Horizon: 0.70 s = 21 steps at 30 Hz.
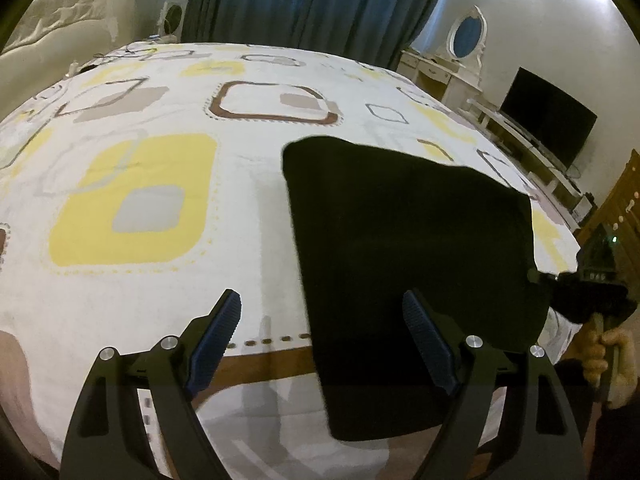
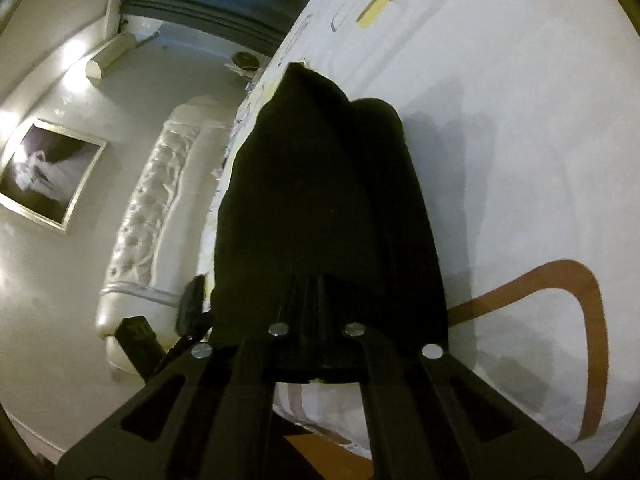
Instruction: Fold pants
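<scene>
Now the left gripper (image 1: 322, 344) hangs released, its fingers wide apart above the bed sheet (image 1: 160, 288). At the bed's edge, the right gripper (image 2: 316, 300) is clenched on the black pants (image 1: 408, 248), which lie folded on the sheet. No readable writing shows.

The left gripper (image 1: 322, 340) is wide open. Its two fingers (image 1: 218, 338) have blue ribbed insides and point forward, far apart, with nothing between them. The right gripper (image 2: 306, 300) has its two fingers pressed tight together, pinching the edge of the black pants (image 2: 320, 184). In the left camera's view the right gripper shows at the far right, held by the person's bare right hand (image 1: 608, 358), curled around its handle.
</scene>
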Each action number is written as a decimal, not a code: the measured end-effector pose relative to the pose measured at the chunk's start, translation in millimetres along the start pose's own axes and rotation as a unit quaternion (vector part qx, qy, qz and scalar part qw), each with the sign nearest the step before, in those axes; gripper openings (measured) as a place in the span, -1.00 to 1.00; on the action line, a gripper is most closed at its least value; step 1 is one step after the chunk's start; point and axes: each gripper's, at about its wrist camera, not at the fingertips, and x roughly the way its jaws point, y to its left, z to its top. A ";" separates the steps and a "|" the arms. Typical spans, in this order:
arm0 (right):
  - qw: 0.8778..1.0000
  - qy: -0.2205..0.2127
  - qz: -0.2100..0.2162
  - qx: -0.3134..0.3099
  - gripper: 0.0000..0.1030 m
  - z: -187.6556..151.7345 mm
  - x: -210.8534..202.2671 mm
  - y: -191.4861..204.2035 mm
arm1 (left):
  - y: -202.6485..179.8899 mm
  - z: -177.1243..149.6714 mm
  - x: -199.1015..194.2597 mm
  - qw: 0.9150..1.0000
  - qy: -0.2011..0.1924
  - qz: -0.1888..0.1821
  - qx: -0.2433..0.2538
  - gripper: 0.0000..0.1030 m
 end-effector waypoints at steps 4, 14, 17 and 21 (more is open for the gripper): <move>1.000 0.007 0.030 -0.001 -0.47 1.4 -4.2 6.0 | 16.3 7.6 -4.2 1.000 0.000 0.004 -0.007 0.59; 0.999 -0.037 -0.018 -0.018 0.59 38.1 -69.3 -16.8 | 65.1 29.8 36.8 0.977 0.073 -0.173 -0.102 0.59; 1.000 -0.015 0.000 0.020 0.59 48.9 -61.8 -40.6 | 74.9 32.1 57.2 0.951 0.102 -0.249 -0.151 0.59; 0.999 0.011 0.018 0.029 0.59 54.8 -45.8 -53.5 | 73.9 31.4 79.9 0.915 0.142 -0.325 -0.194 0.59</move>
